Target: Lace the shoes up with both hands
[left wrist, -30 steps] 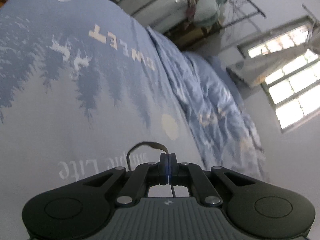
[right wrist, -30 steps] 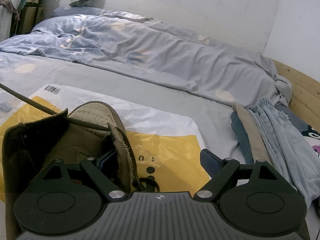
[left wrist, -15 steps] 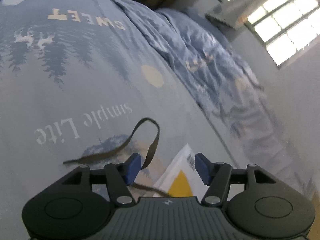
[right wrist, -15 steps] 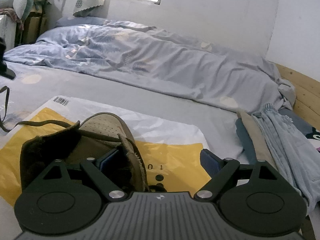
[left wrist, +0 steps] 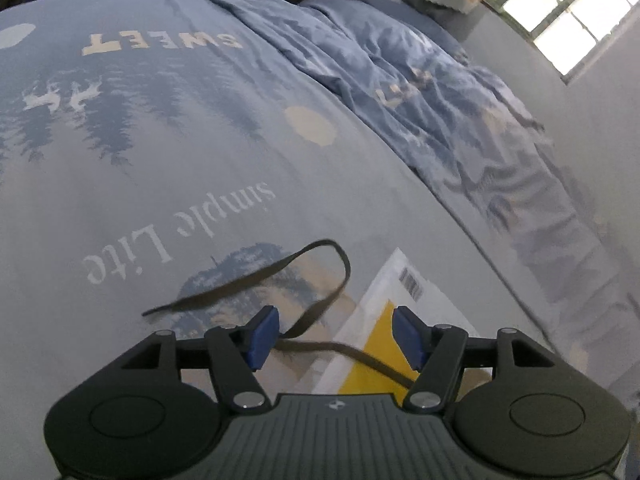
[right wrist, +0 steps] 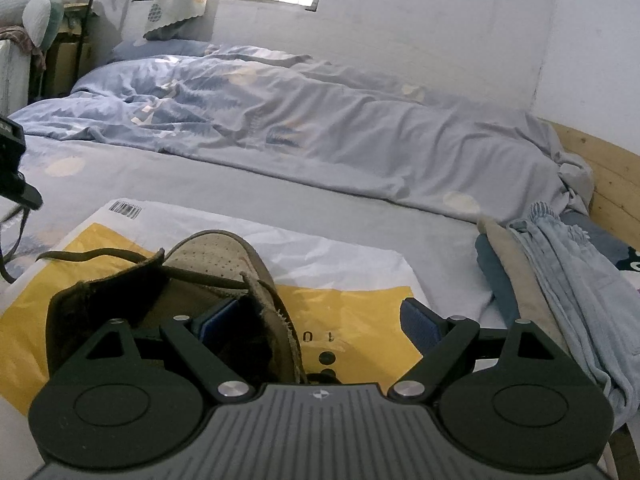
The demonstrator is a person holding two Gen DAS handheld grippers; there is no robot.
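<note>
Logging my left gripper [left wrist: 334, 338]: jaws just opened, the released shoelace [left wrist: 256, 280] lying slack between them, free end trailing to ten o'clock on the bedsheet [left wrist: 160, 160]. My right gripper [right wrist: 320, 320] gapes wide, one finger inside the shoe [right wrist: 224, 264] on the yellow bag [right wrist: 360, 304]. Risk: the lace could slide off unthreaded, or the unclamped shoe could tip.

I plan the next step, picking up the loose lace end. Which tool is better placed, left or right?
Left. The left tool is open with the lace just ahead; the right tool straddles the shoe side.
</note>
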